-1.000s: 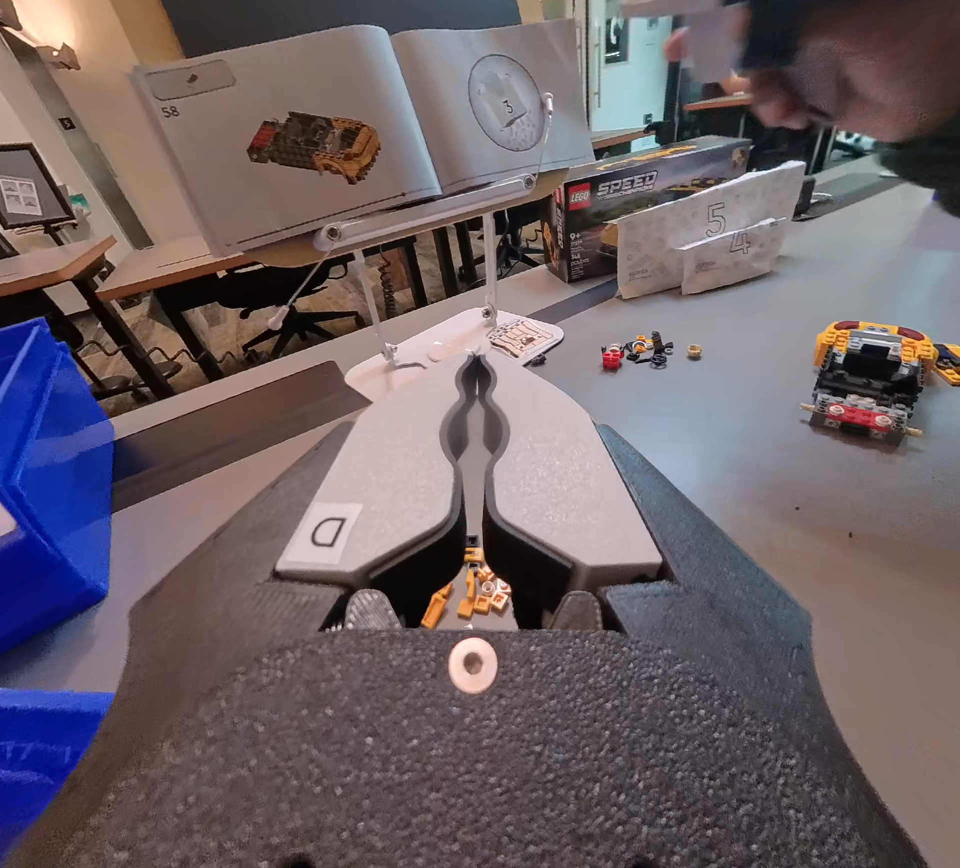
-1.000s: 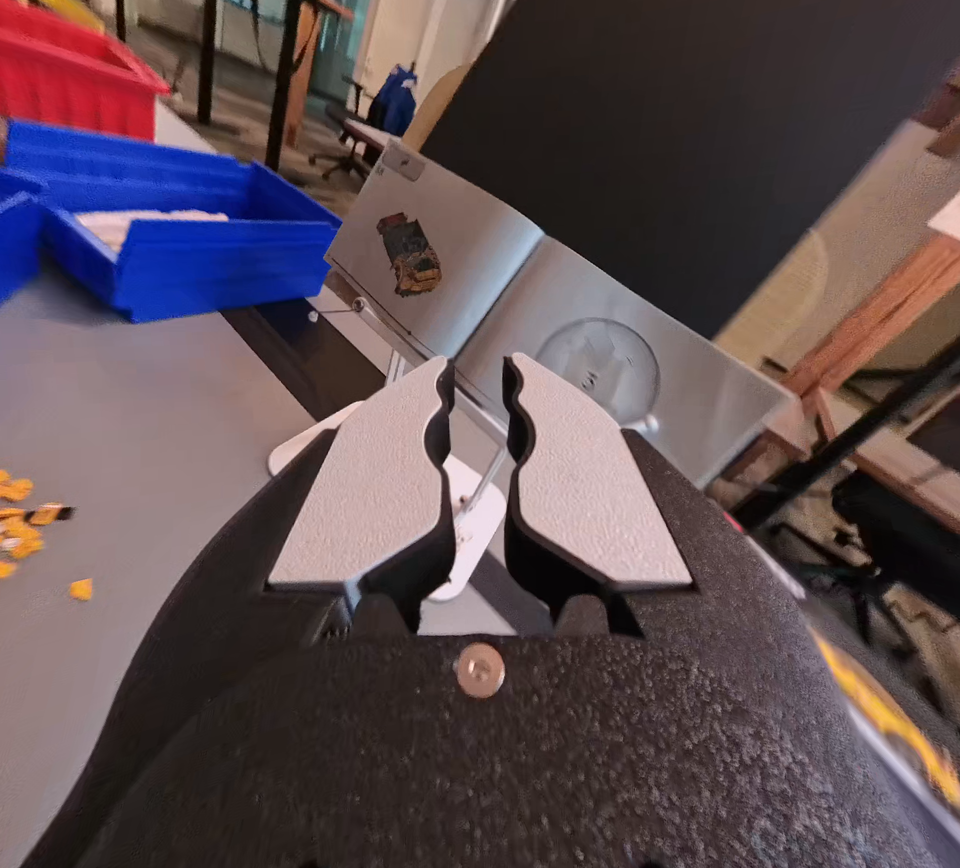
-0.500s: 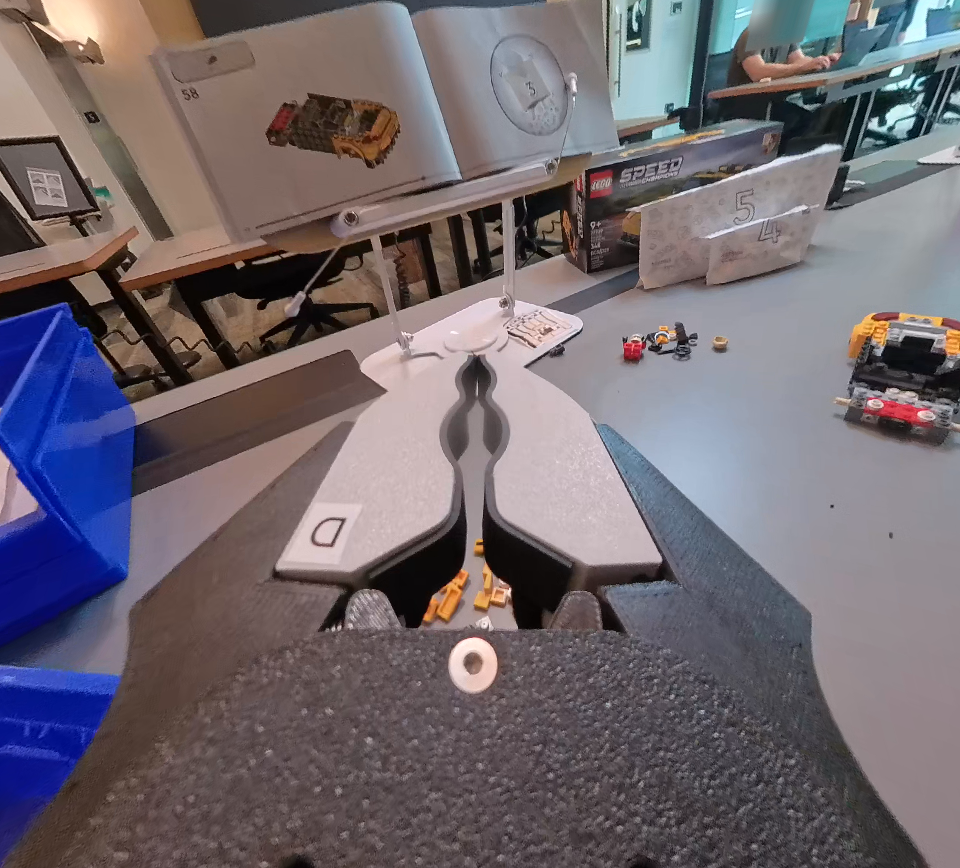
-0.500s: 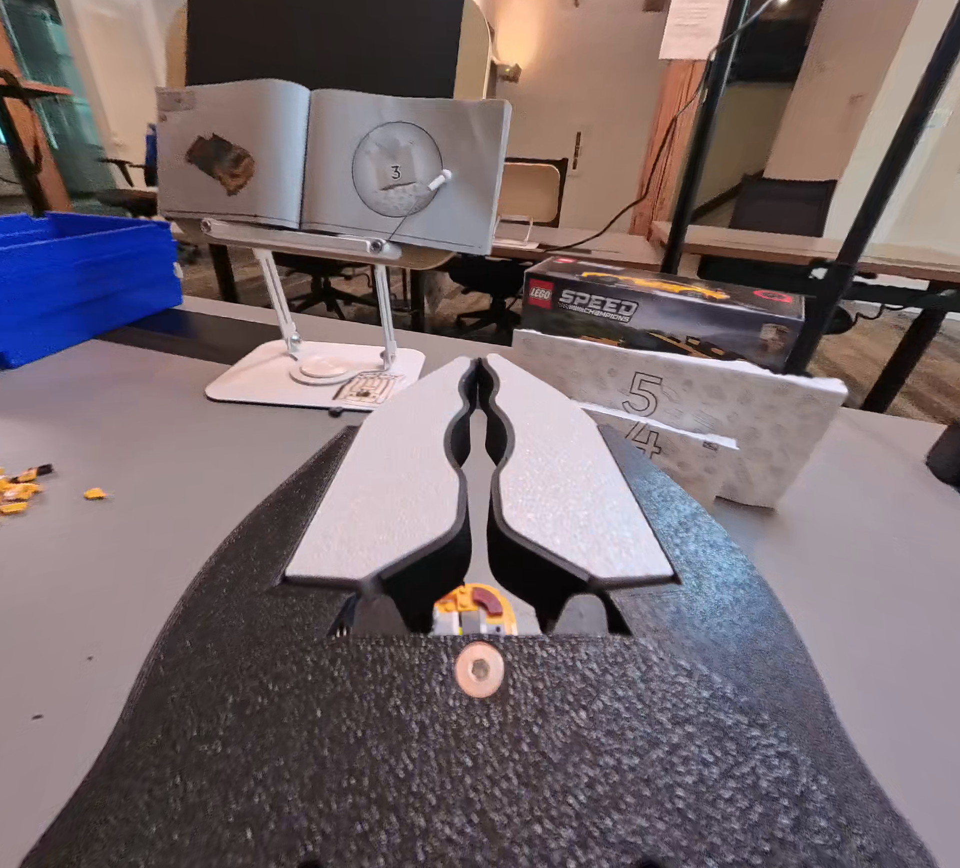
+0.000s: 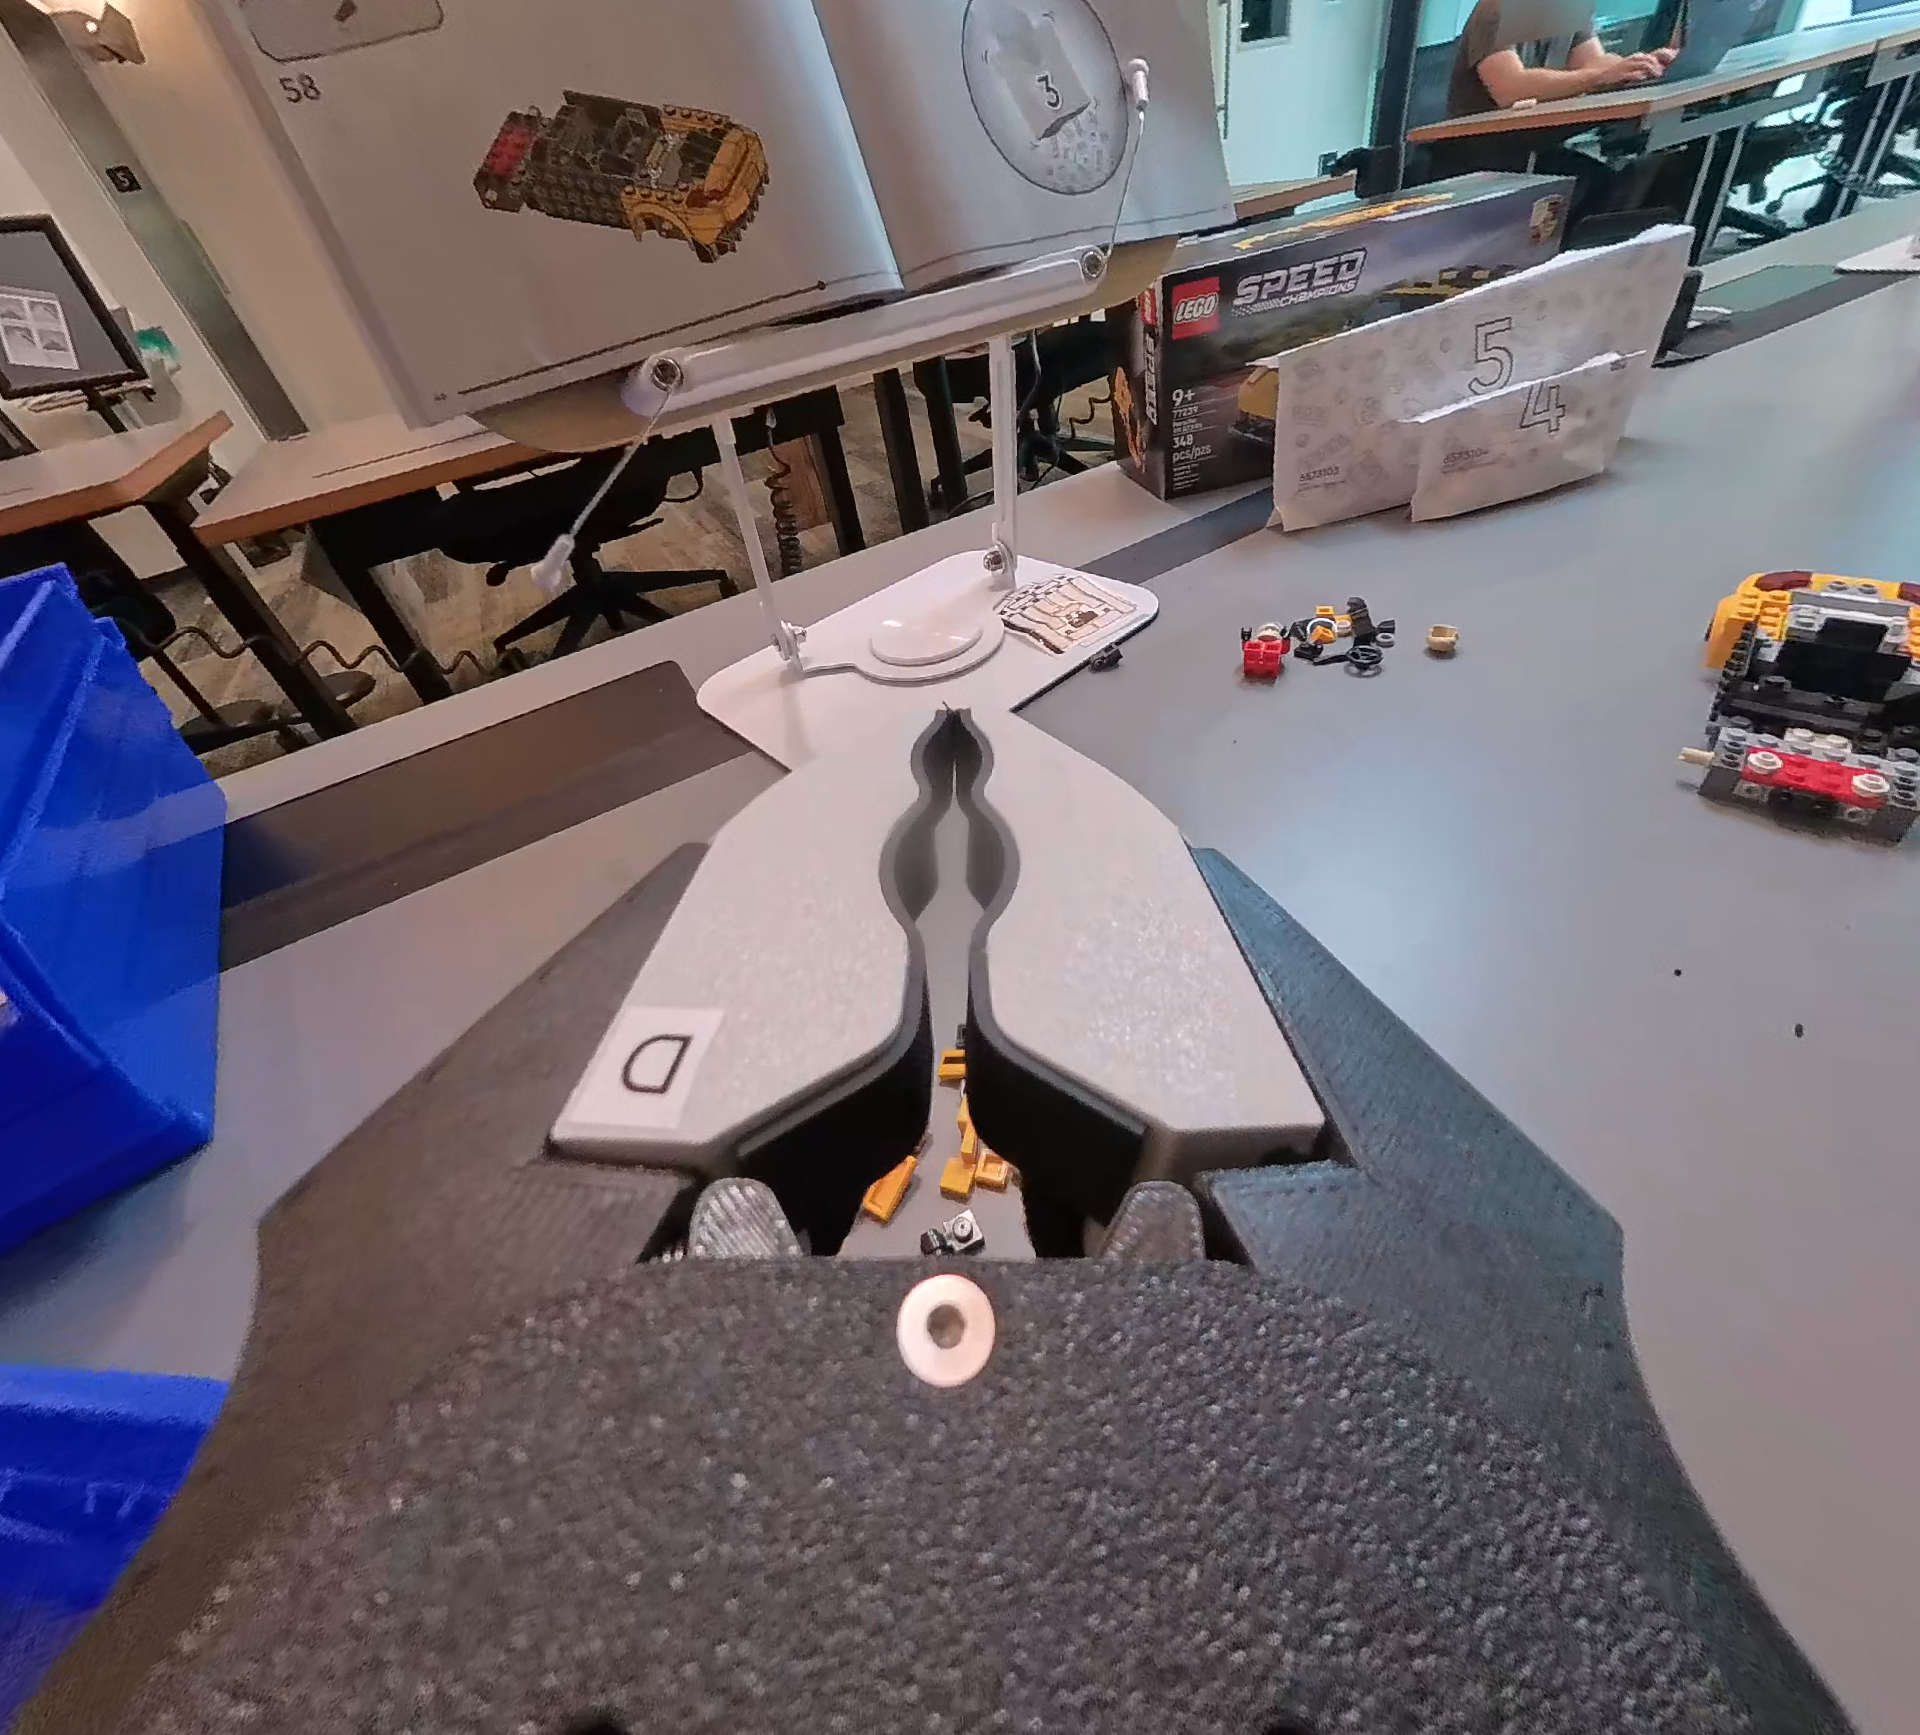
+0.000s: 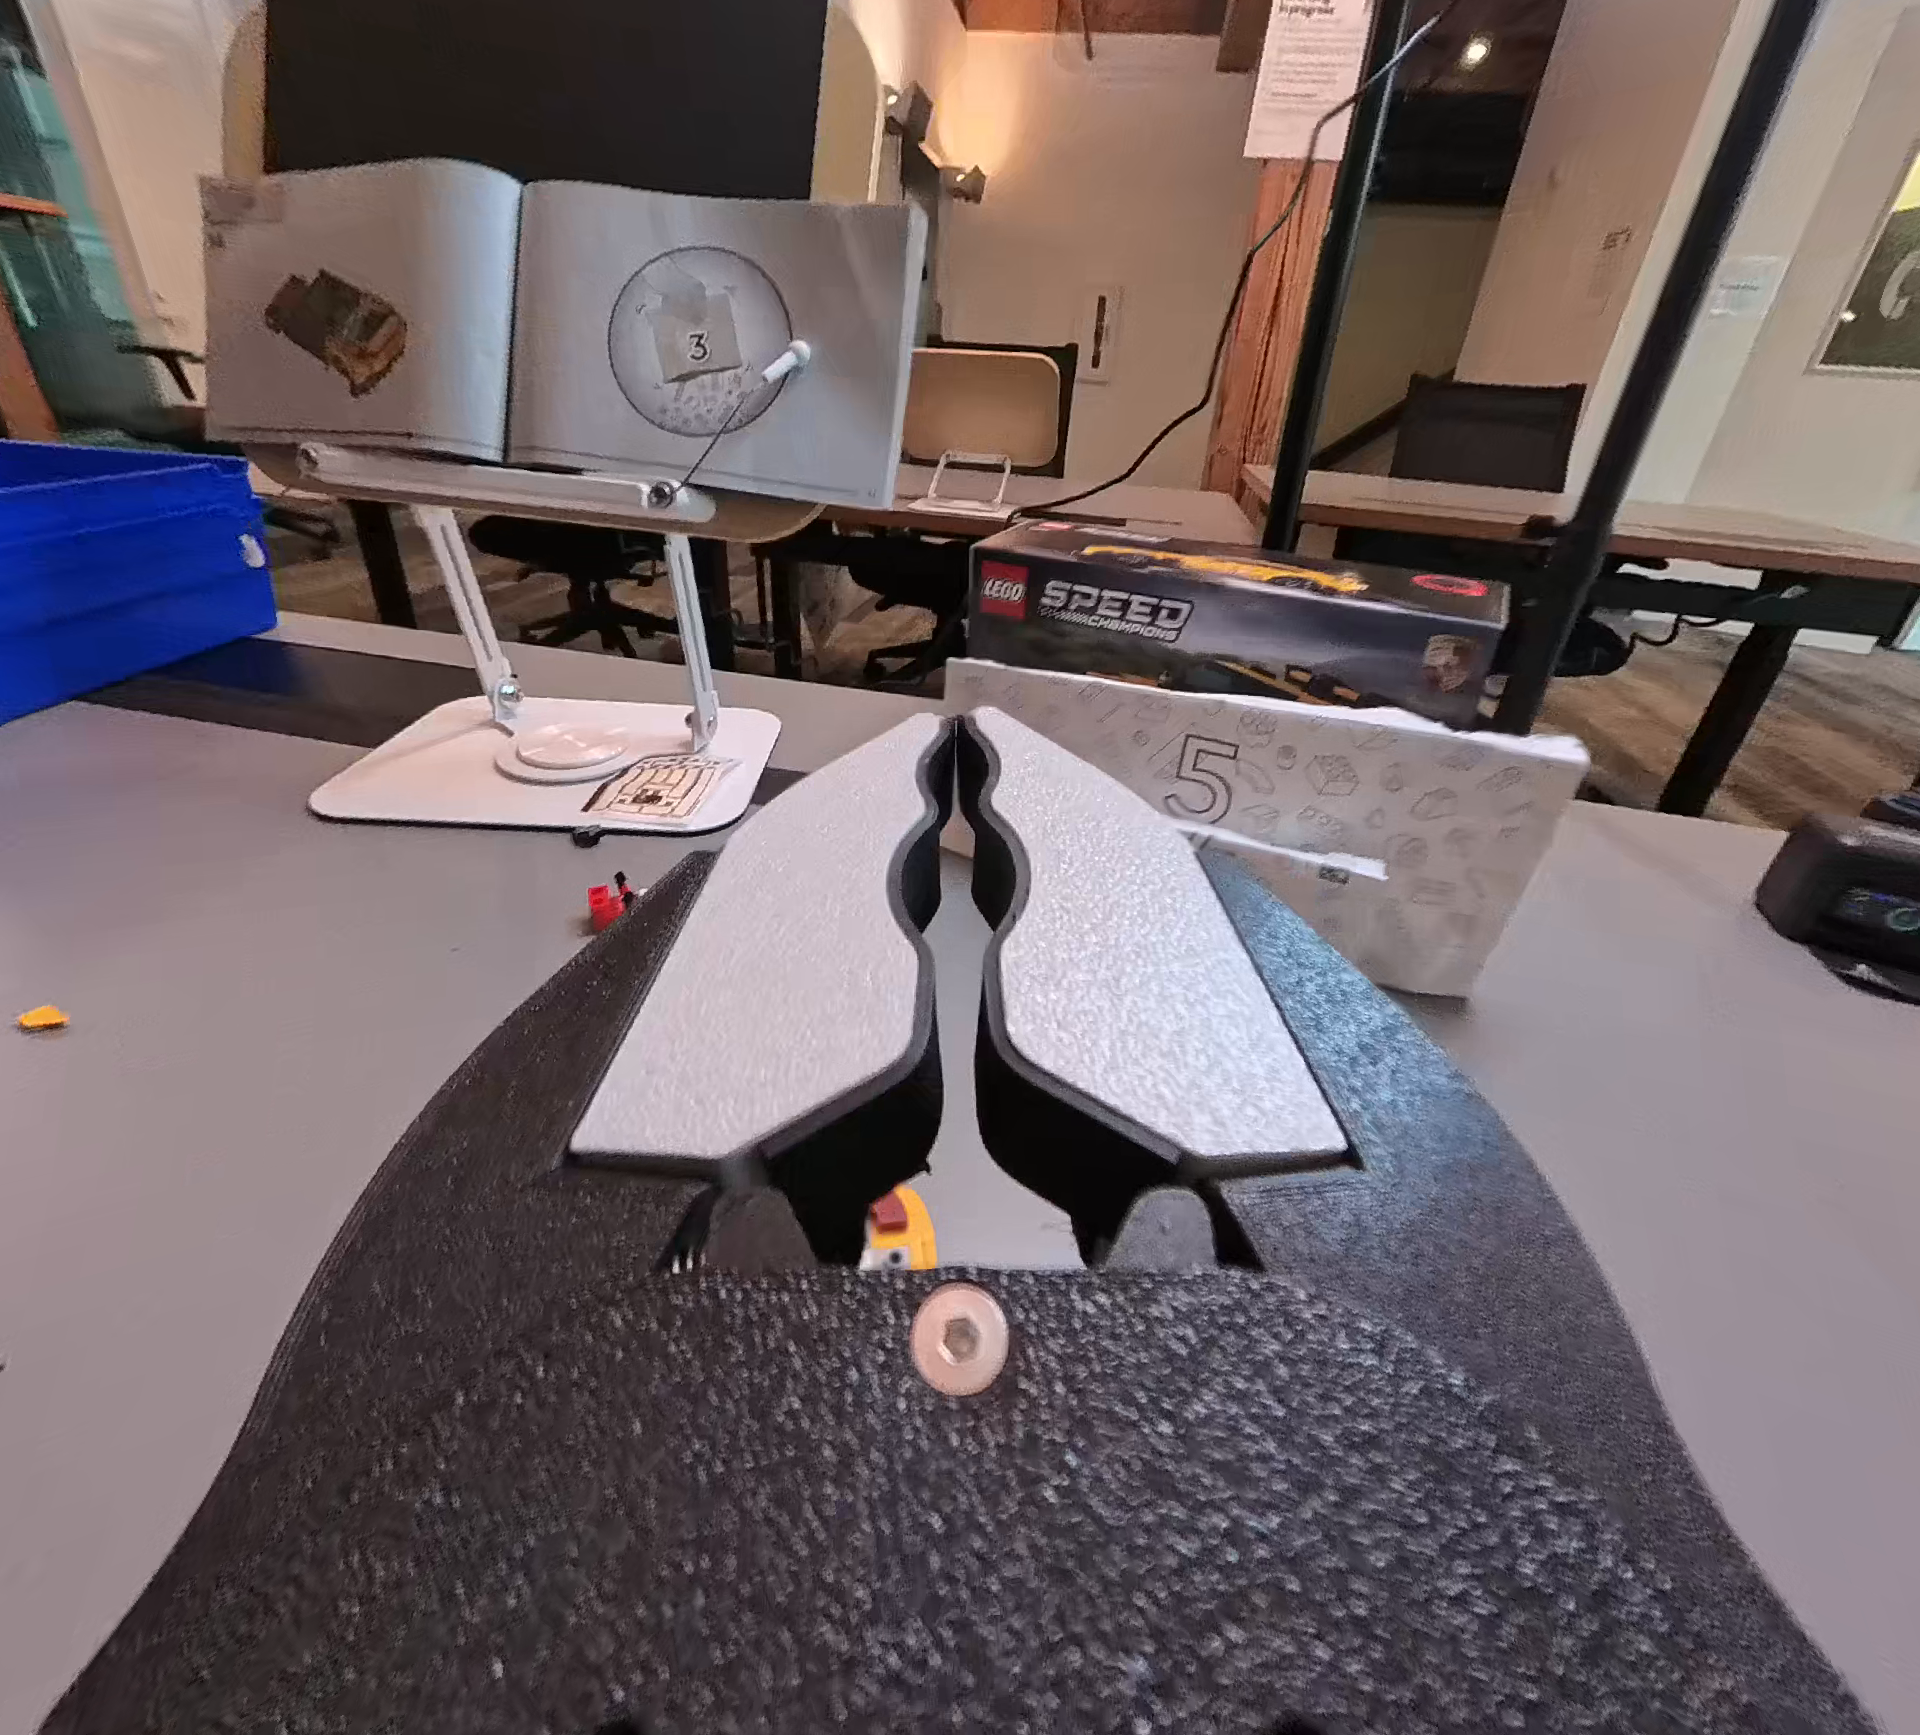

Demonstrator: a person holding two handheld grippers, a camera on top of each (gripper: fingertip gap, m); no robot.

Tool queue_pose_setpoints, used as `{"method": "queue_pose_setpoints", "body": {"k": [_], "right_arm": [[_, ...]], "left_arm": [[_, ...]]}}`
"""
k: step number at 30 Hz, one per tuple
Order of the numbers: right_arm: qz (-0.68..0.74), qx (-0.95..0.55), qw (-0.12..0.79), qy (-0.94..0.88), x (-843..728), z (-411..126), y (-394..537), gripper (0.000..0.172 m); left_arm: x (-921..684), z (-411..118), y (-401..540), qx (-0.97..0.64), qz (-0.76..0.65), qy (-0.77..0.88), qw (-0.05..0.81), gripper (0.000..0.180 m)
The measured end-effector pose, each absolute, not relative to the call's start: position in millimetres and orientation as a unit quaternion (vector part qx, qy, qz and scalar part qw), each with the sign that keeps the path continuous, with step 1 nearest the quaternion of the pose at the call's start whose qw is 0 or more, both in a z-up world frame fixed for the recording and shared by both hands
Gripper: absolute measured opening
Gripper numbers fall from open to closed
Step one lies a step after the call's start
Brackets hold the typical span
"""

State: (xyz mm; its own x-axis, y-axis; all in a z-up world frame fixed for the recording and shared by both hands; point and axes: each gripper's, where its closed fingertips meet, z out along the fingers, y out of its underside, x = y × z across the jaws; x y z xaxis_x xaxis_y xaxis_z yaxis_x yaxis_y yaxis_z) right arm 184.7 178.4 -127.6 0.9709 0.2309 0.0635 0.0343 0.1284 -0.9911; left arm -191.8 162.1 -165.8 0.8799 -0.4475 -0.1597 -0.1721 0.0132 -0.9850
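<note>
My left gripper [image 5: 951, 721] is shut with nothing between its fingertips. It hovers over the grey table [image 5: 1455, 906], just short of the white book stand's base [image 5: 914, 646]. Small orange pieces [image 5: 966, 1166] lie on the table beneath it. A partly built yellow, black and red toy car [image 5: 1808, 709] sits to its right, with a cluster of small loose pieces [image 5: 1320, 636] farther back. My right gripper [image 6: 954, 727] is shut and empty, above the table in front of a white numbered bag [image 6: 1351, 812]. A bit of the toy car [image 6: 902, 1228] shows beneath it.
An open instruction booklet [image 5: 727, 158] rests on the stand and also shows in the right wrist view [image 6: 561, 324]. A dark toy box [image 5: 1351, 314] and white bags [image 5: 1475, 376] stand behind. Blue bins [image 5: 94, 854] are at the left. A black device [image 6: 1849, 896] sits far right.
My right gripper closed with nothing between its pads and swung right, from the blue bins to face the stand and box. My left gripper drifted slightly; a person's head left its view.
</note>
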Motion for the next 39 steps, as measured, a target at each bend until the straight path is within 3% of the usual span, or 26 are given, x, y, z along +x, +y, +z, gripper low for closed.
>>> {"method": "queue_pose_setpoints", "body": {"k": [8,17,23,27,30,33,36,39], "right_arm": [[0.110,-0.661,0.729,-0.142,136,-139,189,0.000],[0.124,-0.613,0.754,-0.199,72,-93,199,0.000],[0.119,-0.614,0.744,-0.236,62,-100,196,0.000],[0.112,-0.635,0.700,-0.308,66,-107,193,0.013],[0.103,-0.644,0.603,-0.459,73,-125,177,0.044],[0.093,-0.679,0.403,-0.606,93,-180,154,0.080],[0.035,-0.672,0.243,-0.699,118,-234,143,0.096],[0.010,-0.647,0.146,-0.749,129,-273,139,0.104]], "left_arm": [[-200,-155,161,-0.695,-0.104,0.199,0.684,0.000],[-198,-134,150,-0.672,-0.095,0.202,0.706,0.000],[-213,-109,138,-0.650,-0.080,0.185,0.733,0.000],[-219,-106,136,-0.647,-0.079,0.179,0.737,0.000],[-215,-107,136,-0.647,-0.085,0.188,0.734,0.000],[-209,-113,137,-0.651,-0.094,0.198,0.727,0.000],[-201,-121,140,-0.659,-0.101,0.209,0.715,0.000],[-195,-127,140,-0.664,-0.096,0.220,0.708,0.000]]}}
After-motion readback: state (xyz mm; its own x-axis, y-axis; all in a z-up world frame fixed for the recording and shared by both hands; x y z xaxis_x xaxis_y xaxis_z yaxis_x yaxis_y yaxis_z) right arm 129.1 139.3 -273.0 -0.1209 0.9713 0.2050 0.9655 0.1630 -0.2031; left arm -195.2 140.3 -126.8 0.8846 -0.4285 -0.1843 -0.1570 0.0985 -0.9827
